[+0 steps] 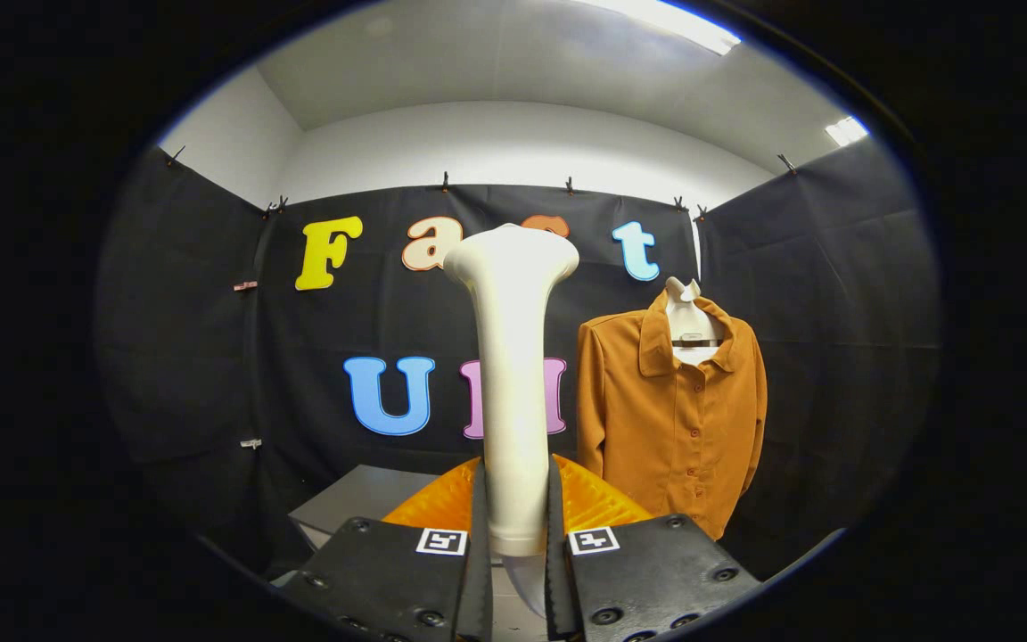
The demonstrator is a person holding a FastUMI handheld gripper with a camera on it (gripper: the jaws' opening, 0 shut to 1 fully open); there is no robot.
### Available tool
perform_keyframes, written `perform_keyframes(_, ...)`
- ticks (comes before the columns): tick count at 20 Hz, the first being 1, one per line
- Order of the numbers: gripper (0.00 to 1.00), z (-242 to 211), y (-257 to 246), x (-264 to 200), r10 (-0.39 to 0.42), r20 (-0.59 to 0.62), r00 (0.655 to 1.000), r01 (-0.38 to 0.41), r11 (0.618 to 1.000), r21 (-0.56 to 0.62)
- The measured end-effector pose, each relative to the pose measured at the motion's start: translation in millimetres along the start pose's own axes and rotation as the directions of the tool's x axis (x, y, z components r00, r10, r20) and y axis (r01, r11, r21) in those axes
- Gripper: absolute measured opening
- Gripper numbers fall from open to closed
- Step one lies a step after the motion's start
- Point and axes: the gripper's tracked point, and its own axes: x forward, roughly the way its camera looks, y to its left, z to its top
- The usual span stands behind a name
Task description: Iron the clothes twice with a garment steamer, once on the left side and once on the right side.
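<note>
A cream-white garment steamer stands upright between my fingers, its flared head on top and its handle clamped on both sides. My gripper is shut on that handle. Beyond the fingers to the right, an orange-brown buttoned shirt hangs on a white mannequin bust against the black booth wall, well apart from the steamer head. The shirt faces me, its collar spread and its sleeves hanging down.
A grey table or box sits low to the left beyond the fingers. Black cloth walls close the booth at the back and on both sides.
</note>
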Motion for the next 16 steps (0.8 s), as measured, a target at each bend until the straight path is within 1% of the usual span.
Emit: perform_keyframes(16,0.27,0.9,-6.1,-4.1,-0.009,-0.003,1.000,0.009,1.000,0.006)
